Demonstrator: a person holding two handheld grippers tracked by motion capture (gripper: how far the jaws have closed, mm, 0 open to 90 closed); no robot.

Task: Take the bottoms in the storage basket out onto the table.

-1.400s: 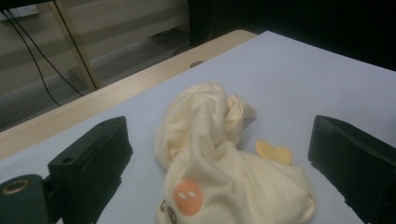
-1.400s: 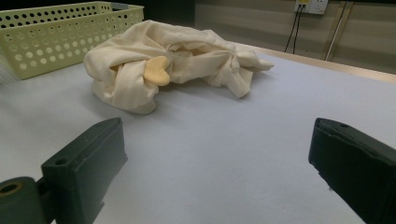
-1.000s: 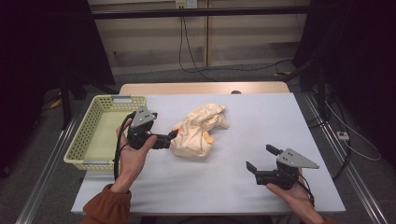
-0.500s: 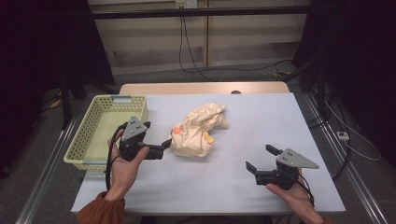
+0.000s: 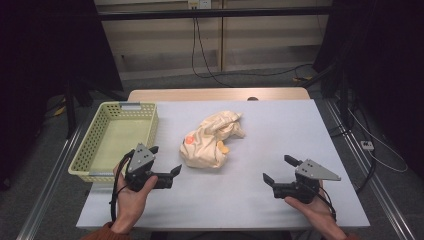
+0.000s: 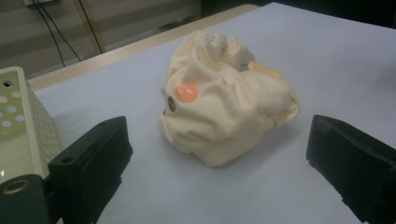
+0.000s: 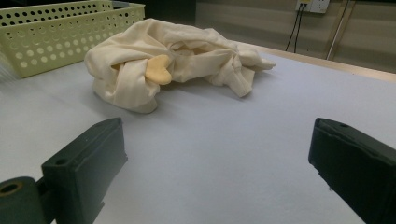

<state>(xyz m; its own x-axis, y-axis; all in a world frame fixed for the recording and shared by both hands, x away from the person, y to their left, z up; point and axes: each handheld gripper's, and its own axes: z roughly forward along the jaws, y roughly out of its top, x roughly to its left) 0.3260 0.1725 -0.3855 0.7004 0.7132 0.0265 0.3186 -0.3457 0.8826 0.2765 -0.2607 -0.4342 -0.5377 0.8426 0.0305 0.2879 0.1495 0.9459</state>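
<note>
Since the crumpled cream cloth looks soft, light and limp, the wide-apart left gripper at its 8 o'clock should pinch a raised fold, while the right gripper, also spread apart, waits at 4 o'clock

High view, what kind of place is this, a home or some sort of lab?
Most likely a lab or recording station, not a home: a plain work table between metal rails, loose cables along the back wall, and a person holding the left gripper and right gripper over it.
</note>
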